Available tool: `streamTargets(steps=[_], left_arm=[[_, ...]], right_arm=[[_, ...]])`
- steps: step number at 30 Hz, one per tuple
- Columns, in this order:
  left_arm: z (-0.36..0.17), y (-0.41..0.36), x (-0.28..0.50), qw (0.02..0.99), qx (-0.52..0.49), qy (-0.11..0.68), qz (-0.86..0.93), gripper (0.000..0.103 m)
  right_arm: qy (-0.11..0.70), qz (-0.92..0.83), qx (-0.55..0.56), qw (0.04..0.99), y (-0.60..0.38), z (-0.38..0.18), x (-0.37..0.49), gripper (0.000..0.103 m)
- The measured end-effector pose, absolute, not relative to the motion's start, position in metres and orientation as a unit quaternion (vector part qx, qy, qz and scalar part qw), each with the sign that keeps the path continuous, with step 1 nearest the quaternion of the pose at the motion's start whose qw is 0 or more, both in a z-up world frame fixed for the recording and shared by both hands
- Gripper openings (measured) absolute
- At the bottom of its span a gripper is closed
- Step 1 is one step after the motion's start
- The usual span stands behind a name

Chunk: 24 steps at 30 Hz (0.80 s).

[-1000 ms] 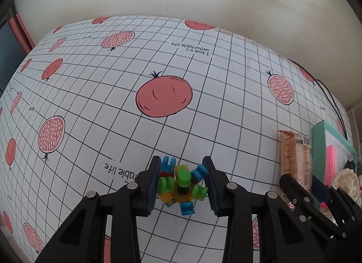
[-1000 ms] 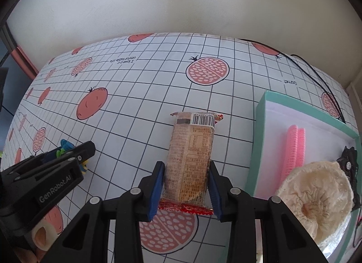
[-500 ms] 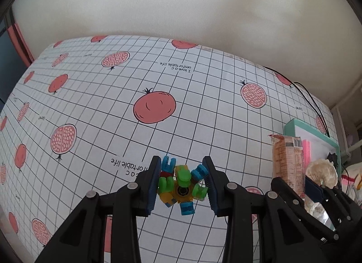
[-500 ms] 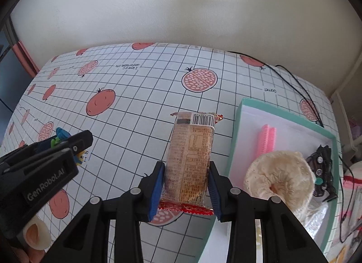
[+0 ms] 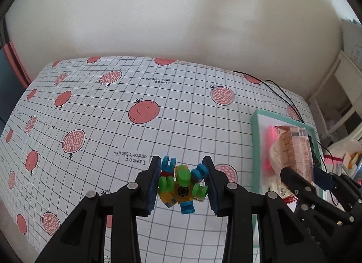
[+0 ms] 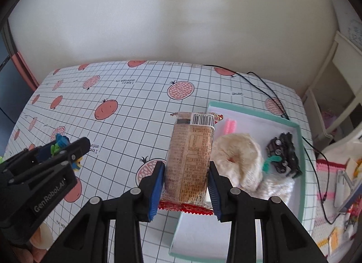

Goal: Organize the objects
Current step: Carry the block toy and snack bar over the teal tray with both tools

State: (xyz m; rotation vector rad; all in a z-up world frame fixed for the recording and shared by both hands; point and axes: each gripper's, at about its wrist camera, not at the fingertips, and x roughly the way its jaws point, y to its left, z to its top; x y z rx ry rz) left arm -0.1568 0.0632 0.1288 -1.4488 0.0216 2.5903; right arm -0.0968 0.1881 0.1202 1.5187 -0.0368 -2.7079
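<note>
The left gripper clamps a multicoloured plastic block toy above the pomegranate-print tablecloth, while the right gripper grips a brown wrapped snack bar over the teal-rimmed white tray.

Tray at right on bench; inside, comb behind scrunchie, toy car right of it.

A white gridded cloth printed with pomegranates covers the worktop. A thin black cable trails across its far right corner. Behind stands a plain pale wall, with white shelving at the right.
</note>
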Motion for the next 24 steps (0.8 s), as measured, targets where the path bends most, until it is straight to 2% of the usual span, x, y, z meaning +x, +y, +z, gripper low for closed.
streamTargets(steps=[9,24], left_arm=[[0.137,0.087,-0.117,0.123,-0.474,0.024,0.872,0.039],[0.116,0.165,-0.089,0.201,-0.481,0.054,0.852,0.039]], right_arm=[[-0.027,-0.875,0.483,-0.006,0.217,0.131,-0.049,0.039],[-0.055,-0.848,0.521,-0.086,0.311,0.093,-0.023,0.039]])
